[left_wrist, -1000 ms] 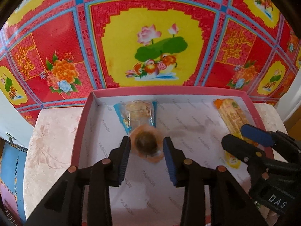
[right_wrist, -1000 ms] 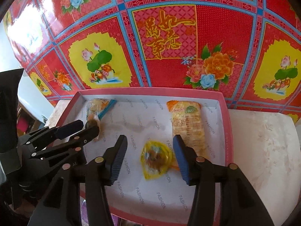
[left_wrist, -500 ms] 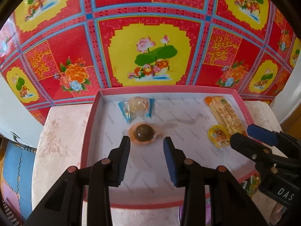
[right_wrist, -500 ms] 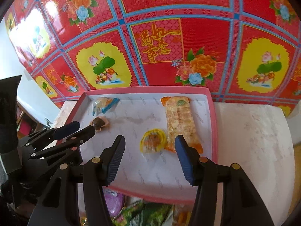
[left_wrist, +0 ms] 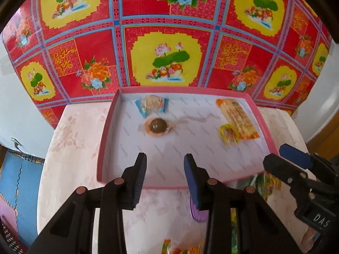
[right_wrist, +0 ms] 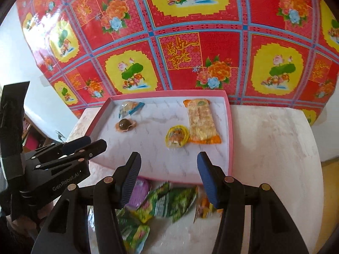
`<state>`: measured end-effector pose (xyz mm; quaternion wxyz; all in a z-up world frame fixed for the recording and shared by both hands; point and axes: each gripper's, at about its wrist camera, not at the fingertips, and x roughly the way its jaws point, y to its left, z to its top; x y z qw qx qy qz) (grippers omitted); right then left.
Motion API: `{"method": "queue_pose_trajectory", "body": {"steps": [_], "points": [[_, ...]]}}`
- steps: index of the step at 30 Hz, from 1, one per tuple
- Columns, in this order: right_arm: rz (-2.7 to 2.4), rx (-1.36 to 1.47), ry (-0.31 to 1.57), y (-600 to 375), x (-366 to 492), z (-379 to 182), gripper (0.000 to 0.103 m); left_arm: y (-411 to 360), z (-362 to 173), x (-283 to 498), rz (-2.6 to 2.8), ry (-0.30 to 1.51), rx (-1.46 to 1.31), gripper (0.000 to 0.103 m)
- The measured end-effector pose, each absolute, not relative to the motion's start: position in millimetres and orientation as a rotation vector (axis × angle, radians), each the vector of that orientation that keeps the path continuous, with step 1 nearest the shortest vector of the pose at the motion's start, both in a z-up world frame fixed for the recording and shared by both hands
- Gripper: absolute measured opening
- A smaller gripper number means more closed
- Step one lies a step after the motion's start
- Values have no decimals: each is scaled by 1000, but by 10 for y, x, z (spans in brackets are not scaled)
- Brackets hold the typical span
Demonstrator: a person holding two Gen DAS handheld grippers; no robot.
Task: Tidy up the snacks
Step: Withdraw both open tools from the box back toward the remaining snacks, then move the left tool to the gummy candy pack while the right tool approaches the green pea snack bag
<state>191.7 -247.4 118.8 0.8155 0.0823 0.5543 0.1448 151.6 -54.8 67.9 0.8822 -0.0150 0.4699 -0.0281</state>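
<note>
Both tongs, left [left_wrist: 165,174] and right [right_wrist: 168,174], gaping, empty; "FASHION" liner in pink tray [right_wrist: 229,131]

Bare lining is lying open mid-tray [right_wrist: 230,127] between the brown sweet [right_wrist: 124,124] and yellow sweet [right_wrist: 177,136]; loose packets [right_wrist: 167,203] are crowding the counter [right_wrist: 275,148] before it.

glossy plastic snack wrappers [right_wrist: 200,121], matt paper-lined tray [right_wrist: 230,127], shiny printed backdrop [right_wrist: 190,31]
</note>
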Motion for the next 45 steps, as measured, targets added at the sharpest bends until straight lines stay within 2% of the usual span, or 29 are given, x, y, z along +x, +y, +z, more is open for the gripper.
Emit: {"method": "queue_pose_trajectory", "body": {"steps": [9,13,21,25,45], "points": [[289,200,1198,-2564,1705,1223,57,-520,650,1293,-64,1002,-35,39],[291,195,1209,-2577,1596,1216,57,-494,641,1191,-72,1015,-40,42],[292,200,1229,-2604,1414,1210,57,-471,595,1010,-94,1054,-57,43],[286,199,1238,-2615,1344,1200,57,-483,572,937,-103,1071,-53,48],[284,217,1261,-2704,1111,1147,57,-543,386,659,-193,1168,-106,53]]}}
